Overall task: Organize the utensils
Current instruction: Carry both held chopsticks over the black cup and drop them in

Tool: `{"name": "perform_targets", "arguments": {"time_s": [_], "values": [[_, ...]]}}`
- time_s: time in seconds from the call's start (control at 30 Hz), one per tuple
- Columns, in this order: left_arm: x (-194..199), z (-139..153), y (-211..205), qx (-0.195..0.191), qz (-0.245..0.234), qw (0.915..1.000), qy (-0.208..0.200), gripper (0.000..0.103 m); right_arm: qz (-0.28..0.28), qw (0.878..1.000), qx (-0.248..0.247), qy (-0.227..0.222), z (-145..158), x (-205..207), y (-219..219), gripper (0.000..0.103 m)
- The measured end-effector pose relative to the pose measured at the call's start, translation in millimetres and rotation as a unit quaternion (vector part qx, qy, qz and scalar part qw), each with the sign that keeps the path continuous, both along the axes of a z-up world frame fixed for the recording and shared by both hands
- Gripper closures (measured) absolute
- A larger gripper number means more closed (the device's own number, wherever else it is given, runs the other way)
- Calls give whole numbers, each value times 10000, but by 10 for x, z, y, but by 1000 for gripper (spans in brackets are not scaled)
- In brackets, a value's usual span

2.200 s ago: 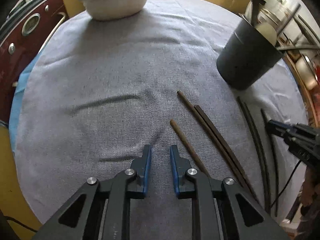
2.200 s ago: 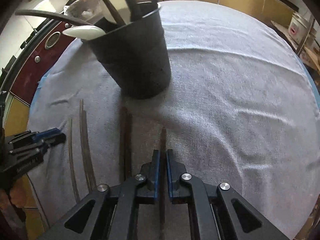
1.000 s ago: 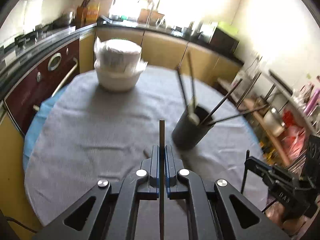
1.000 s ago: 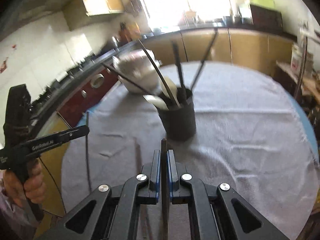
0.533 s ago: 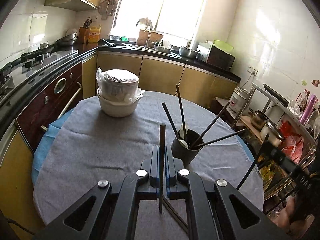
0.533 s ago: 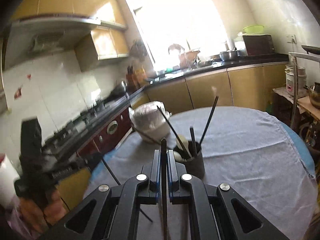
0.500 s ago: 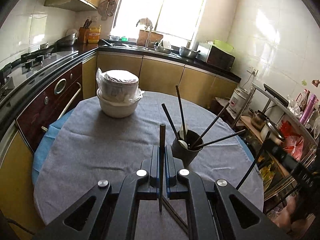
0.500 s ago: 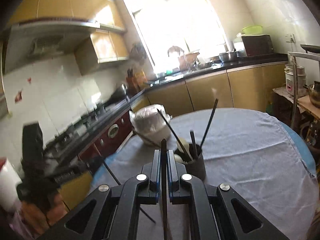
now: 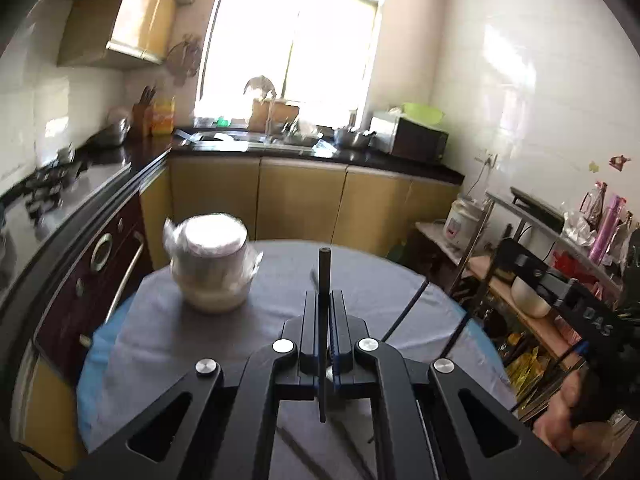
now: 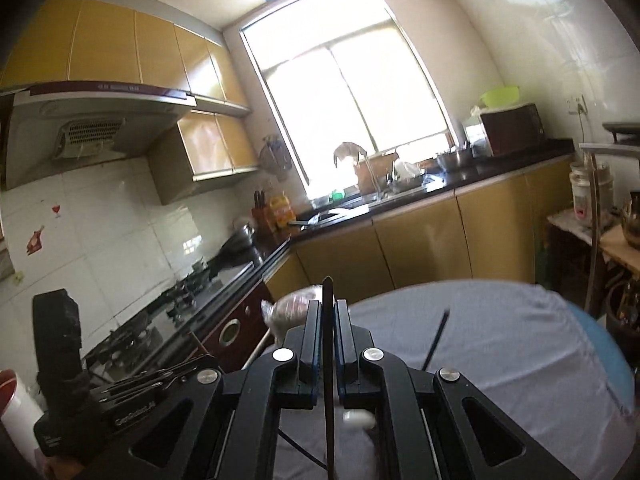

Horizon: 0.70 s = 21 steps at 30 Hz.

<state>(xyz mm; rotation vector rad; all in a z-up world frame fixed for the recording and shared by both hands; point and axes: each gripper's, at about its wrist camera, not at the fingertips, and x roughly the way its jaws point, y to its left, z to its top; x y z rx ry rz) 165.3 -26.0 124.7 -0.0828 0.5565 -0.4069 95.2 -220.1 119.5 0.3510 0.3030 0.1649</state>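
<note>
The step in hand appears to be the carry stage: each gripper is holding one chopstick clear of the table, with delivery to a holder as the likely goal. The left gripper [image 9: 324, 300] is clamping a dark brown chopstick [image 9: 324, 276] between its closed jaws; the stick is standing nearly upright, its blunt top projecting above the fingertips and its lower end hanging below them. The right gripper [image 10: 329, 308] is likewise gripping a second chopstick [image 10: 327, 296], which is running straight up through its closed jaws. Below and ahead of the left gripper, the round table under a grey cloth [image 9: 280, 320] is lying well apart from the fingertips, and a wrapped white bowl stack [image 9: 212, 268] is sitting on it ahead and to the left. The utensil holder itself is not showing clearly in either view; only thin dark sticks [image 9: 404, 312] are rising from behind the right-hand finger of the left gripper, so the holder is probably sitting hidden just beneath the jaws. Further chopsticks may be remaining on the cloth under the grippers, but this cannot be told. The next move is calling for each held stick to be brought over the holder's mouth, kept near vertical, lowered among the utensils already standing there, and released only once its tip is inside, one gripper at a time so the sticks are not colliding.
</note>
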Motion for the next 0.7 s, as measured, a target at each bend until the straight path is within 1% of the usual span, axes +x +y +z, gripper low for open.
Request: {"name": "perform_targets", "arguments": {"time_s": [0.17,0.23,0.3,0.4,0.47,0.6,0.7], "values": [[151,377,-140,-78,-107,9993,-343,98,-233,9993,-244,-152,284,274,-88,97],[237,453,-207,-141,-129,9990,-404,98,-324,9988,-326,-150,333,392,-125,97],[319,458,-277,-183,-117,9989,-426,98,-369,9986,-359,-116,346,509,-149,97],[440,348,-381,-190,-34,9989,-417,98,-442,9979,-470,-57,282,691,-171,97],[518,210,-443,-167,6,9991,-382,98,-444,9977,-511,18,174,807,-174,97],[642,-136,-518,-113,59,9998,-143,98,-397,9972,-583,229,-84,970,-173,97],[686,-320,-556,-16,37,10000,89,98,-243,9971,-597,415,-285,1047,-202,97]]}}
